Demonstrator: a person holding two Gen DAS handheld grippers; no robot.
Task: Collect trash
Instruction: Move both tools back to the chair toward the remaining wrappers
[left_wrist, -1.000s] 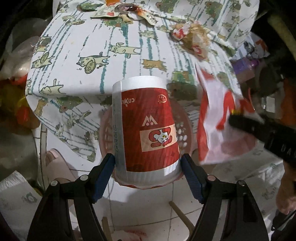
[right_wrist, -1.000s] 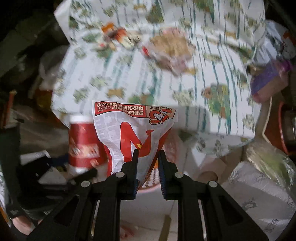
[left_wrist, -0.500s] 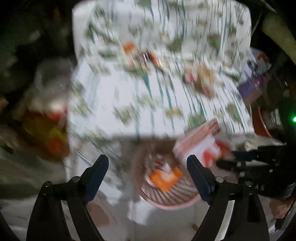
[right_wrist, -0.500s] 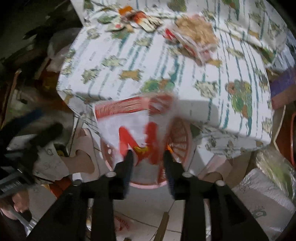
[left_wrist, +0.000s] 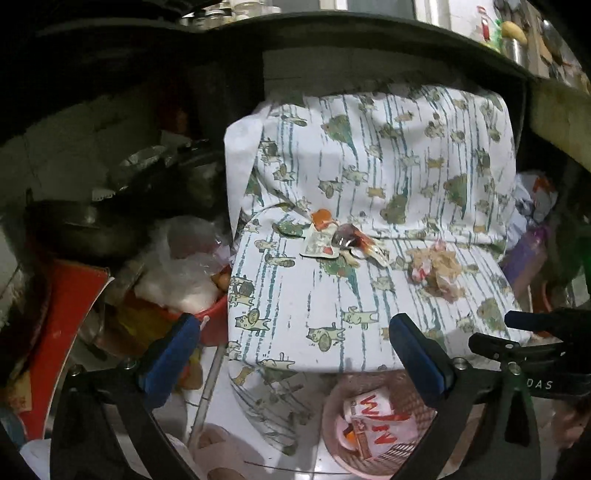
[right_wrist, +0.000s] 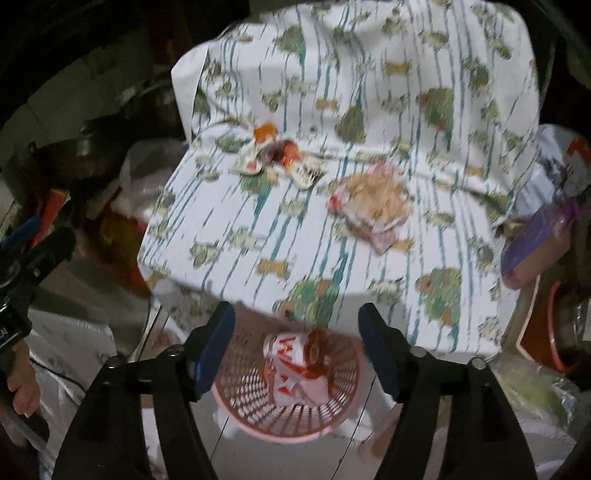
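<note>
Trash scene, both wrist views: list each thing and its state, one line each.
Left gripper: jaws opening, nothing between them.
Right gripper: jaws opening, nothing between them.
Pink basket: on the floor below the table edge, holding trash.
Red-and-white wrapper: lying inside the basket.
Crumpled brown paper: not yet collected, on the tablecloth.
Small sauce packets: not yet collected, clustered on the tablecloth.

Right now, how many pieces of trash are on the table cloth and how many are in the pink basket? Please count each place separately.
On the table cloth: 2 (one heap of small sauce packets, one crumpled brown wrapper)
In the pink basket: 2 visible (one red and white bag, one cup partly under it)
Total: 4
</note>
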